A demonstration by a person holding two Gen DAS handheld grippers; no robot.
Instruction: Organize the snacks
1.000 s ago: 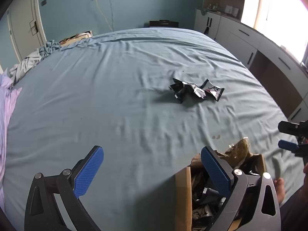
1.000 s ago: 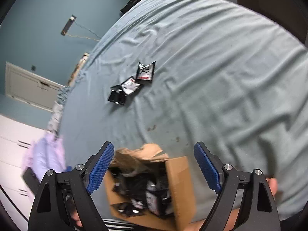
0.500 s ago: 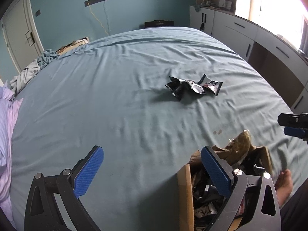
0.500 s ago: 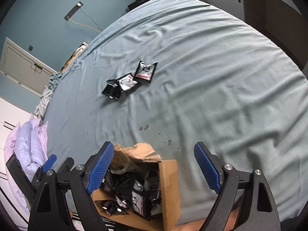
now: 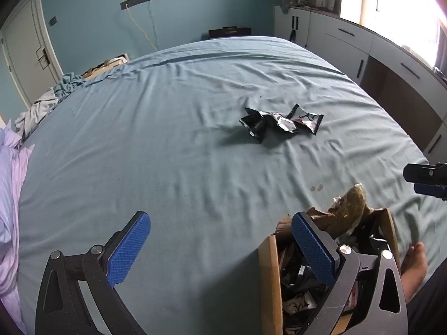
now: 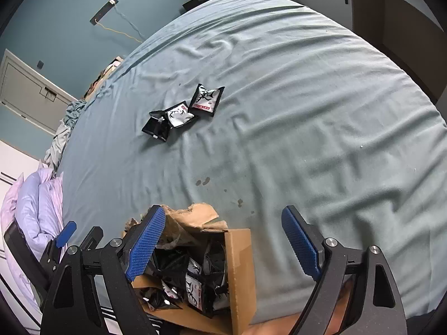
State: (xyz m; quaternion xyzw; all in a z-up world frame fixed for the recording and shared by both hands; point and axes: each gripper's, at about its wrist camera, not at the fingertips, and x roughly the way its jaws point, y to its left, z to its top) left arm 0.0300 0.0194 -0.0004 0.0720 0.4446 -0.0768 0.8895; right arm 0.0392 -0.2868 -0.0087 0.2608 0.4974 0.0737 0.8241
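Note:
Three black-and-white snack packets (image 5: 280, 122) (image 6: 183, 115) lie bunched together on the teal bed sheet, well beyond both grippers. An open cardboard box (image 6: 240, 273) (image 5: 269, 284) holding several more such packets sits at the near edge of the bed. My left gripper (image 5: 220, 227) is open with nothing between its blue pads, its right finger over the box. My right gripper (image 6: 223, 223) is open too, empty, hovering above the box's torn flap. The right gripper's tip (image 5: 426, 178) shows at the right edge of the left wrist view.
The bed (image 5: 167, 139) fills both views. Lilac bedding (image 5: 8, 195) and crumpled clothes (image 5: 42, 109) lie at its left side. White cabinets (image 5: 349, 47) stand beyond the right side. A bare foot (image 5: 416, 265) rests by the box.
Both views have rolled slightly, the right one more. The box and packets lie as before, and both grippers stay open over the box.

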